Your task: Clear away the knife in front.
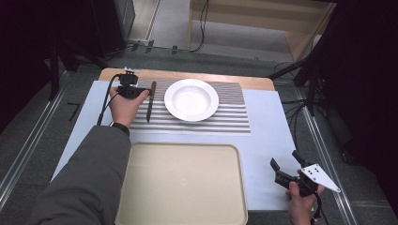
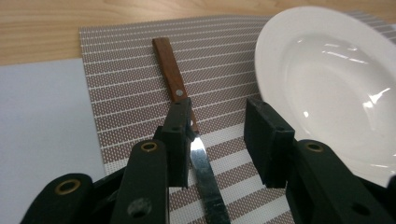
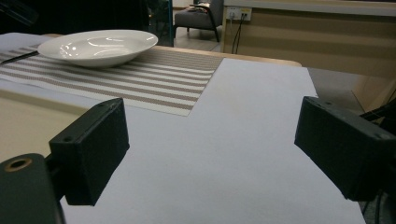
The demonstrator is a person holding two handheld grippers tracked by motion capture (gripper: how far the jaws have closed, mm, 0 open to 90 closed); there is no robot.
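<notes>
The left gripper (image 2: 217, 140) straddled the wooden-handled knife (image 2: 184, 116) on the striped placemat (image 2: 126, 93), jaws part-open and not clamping, left of the empty white plate (image 1: 191, 100); the near tray (image 1: 180, 183) lay empty; the right gripper (image 3: 210, 154) gaped wide, holding nothing.

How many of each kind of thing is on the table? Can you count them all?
Knife: 1
White plate: 1
Striped placemat: 1
Beige tray: 1
Tools: 2, left tool around the knife, right tool open over bare table
Total: 6
</notes>
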